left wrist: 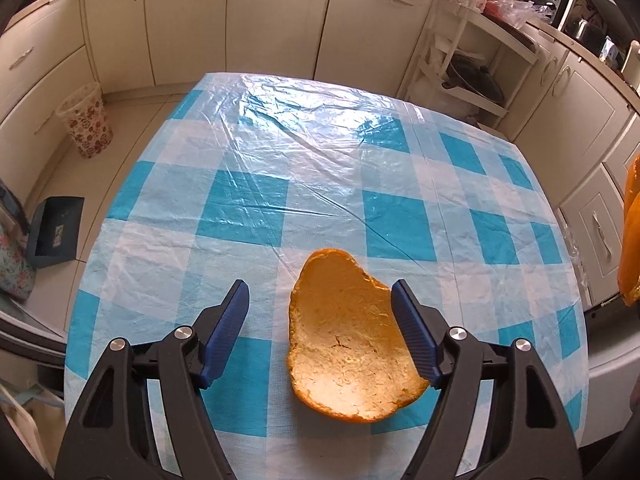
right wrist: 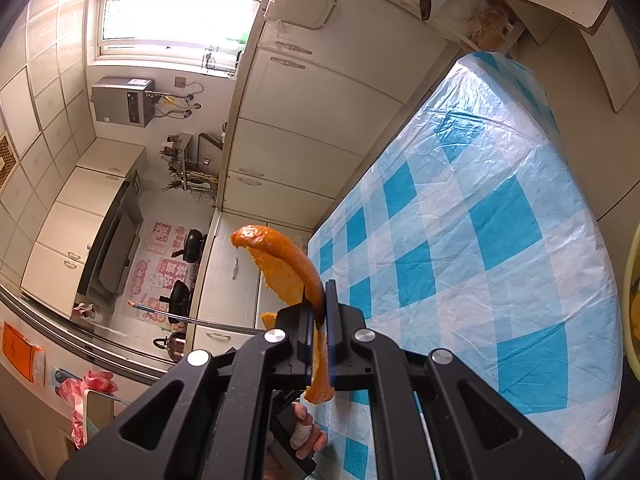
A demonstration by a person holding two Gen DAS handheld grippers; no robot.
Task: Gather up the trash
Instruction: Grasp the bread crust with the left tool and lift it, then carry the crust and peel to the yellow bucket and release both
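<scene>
A large piece of orange peel [left wrist: 348, 336] lies pith side up on the blue-and-white checked tablecloth [left wrist: 320, 168]. My left gripper [left wrist: 320, 292] is open, its blue fingers on either side of the peel, the right finger at its edge. My right gripper [right wrist: 320, 292] is shut on a second curved orange peel [right wrist: 280, 264] and holds it in the air beside the table's edge [right wrist: 460, 220]. That held peel also shows at the right edge of the left wrist view [left wrist: 632, 232].
A floral wastebasket [left wrist: 86, 120] stands on the floor to the far left of the table. A dark dustpan [left wrist: 56, 232] lies on the floor at the left. White cabinets surround the table, with a shelf rack [left wrist: 468, 60] at the back right.
</scene>
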